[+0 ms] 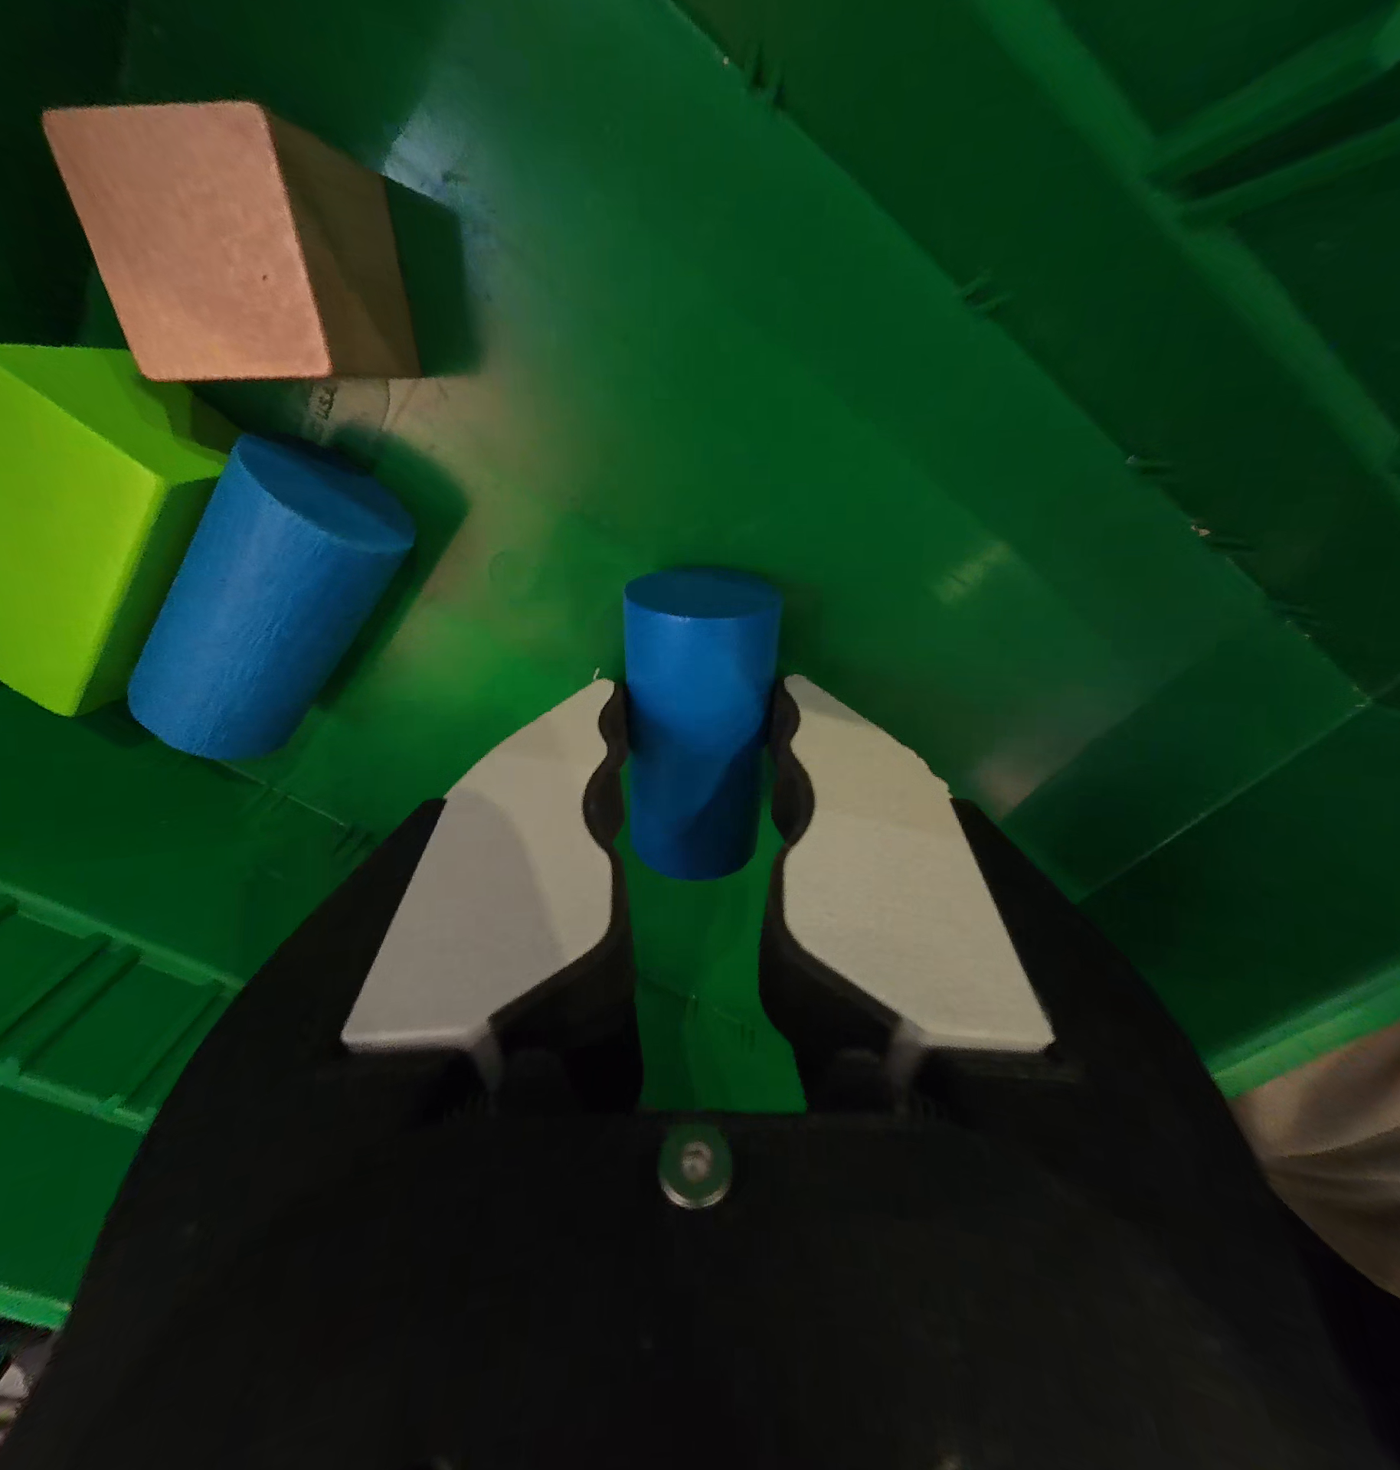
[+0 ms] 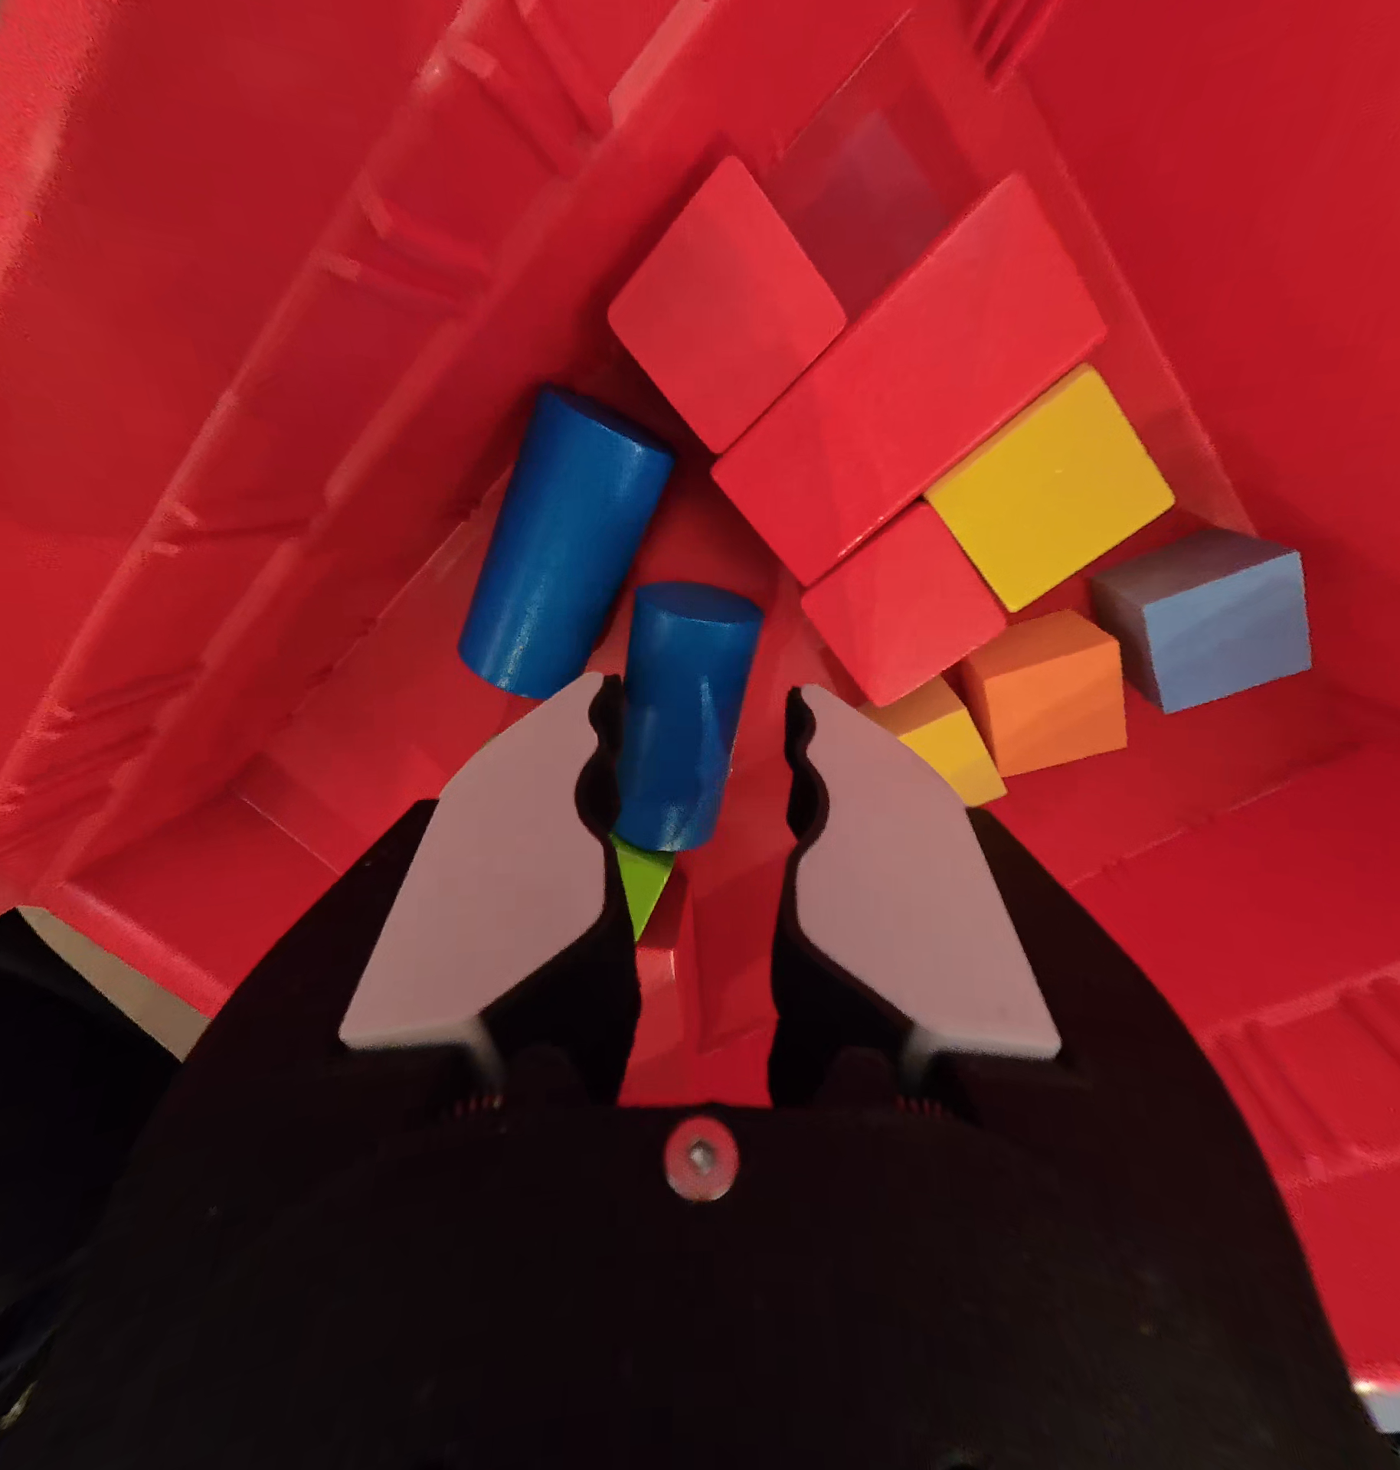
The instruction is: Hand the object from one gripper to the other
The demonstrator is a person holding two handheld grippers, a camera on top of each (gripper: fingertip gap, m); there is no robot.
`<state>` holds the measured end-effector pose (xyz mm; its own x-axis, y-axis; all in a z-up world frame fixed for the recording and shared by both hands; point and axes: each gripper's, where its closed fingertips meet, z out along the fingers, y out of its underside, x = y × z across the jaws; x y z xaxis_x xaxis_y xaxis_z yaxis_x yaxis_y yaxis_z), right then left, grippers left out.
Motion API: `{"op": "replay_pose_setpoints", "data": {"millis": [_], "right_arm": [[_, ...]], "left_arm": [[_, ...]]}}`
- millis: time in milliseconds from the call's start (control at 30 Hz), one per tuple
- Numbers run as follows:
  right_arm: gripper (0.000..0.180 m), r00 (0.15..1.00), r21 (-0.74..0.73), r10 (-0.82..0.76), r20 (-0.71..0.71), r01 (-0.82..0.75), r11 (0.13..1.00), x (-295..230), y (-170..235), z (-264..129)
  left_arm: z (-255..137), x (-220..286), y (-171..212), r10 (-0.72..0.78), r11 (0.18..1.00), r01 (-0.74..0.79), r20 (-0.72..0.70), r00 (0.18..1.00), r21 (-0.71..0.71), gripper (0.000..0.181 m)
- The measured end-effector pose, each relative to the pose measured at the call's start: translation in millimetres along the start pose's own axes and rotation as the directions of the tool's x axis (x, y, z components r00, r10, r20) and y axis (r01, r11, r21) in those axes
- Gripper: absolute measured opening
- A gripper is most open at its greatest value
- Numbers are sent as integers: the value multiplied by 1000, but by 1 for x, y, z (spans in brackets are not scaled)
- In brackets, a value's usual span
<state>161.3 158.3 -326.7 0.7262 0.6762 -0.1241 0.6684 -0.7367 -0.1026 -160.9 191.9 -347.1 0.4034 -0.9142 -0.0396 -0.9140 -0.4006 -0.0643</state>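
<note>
Left gripper (image 1: 697, 700) first: we've got it clamped on a small blue cylinder (image 1: 695, 716), both black pads pressed against its sides, deep inside a green bin (image 1: 880, 398). We can't tell whether the cylinder's far end touches the bin floor or hangs just above it. Off to the left in that view sit a second blue cylinder (image 1: 271, 600) lying tilted, a lime green block (image 1: 60, 525) touching it, and a tan wooden block (image 1: 211, 239) just above those two.

Over on the right wrist view we're inside a red bin (image 2: 203, 398). Our right gripper (image 2: 701, 700) has its jaws parted, with a short blue cylinder (image 2: 685, 716) in the gap. That cylinder leans against the left pad, and there's clear red floor between it and the right pad, so we wouldn't call that a grip. A green wedge (image 2: 645, 883) peeks out right under its near end.

A longer blue cylinder (image 2: 565, 545) lies just beside it, up and left. To the right there's a cluster: three red blocks (image 2: 912, 374) packed together, a yellow block (image 2: 1051, 485) touching them, an orange block (image 2: 1047, 692), a yellow-orange piece (image 2: 947, 740) partly hidden by the fingertip, and a purple-blue cube (image 2: 1214, 620) a bit apart.
</note>
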Motion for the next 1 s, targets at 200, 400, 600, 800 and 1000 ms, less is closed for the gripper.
{"op": "replay_pose_setpoints", "data": {"millis": [200,400,600,800,1000], "right_arm": [[39,999,108,0,34,-4,994,-4,-11,-23],[40,999,326,-33,40,18,945,-15,-38,-65],[45,952,612,-227,205,56,789,-81,-79,-115],[45,848,743,-415,329,39,668,-143,-99,-139],[47,770,796,-505,390,-7,605,-175,-106,-149]], "left_arm": [[-20,-4,-19,-41,986,44,-21,999,164,34],[-84,9,-66,-45,847,124,-163,986,518,34],[-156,44,-108,68,609,193,-292,954,770,34],[-207,85,-135,202,418,262,-370,907,870,34],[-234,114,-148,288,310,301,-391,874,902,33]]}}
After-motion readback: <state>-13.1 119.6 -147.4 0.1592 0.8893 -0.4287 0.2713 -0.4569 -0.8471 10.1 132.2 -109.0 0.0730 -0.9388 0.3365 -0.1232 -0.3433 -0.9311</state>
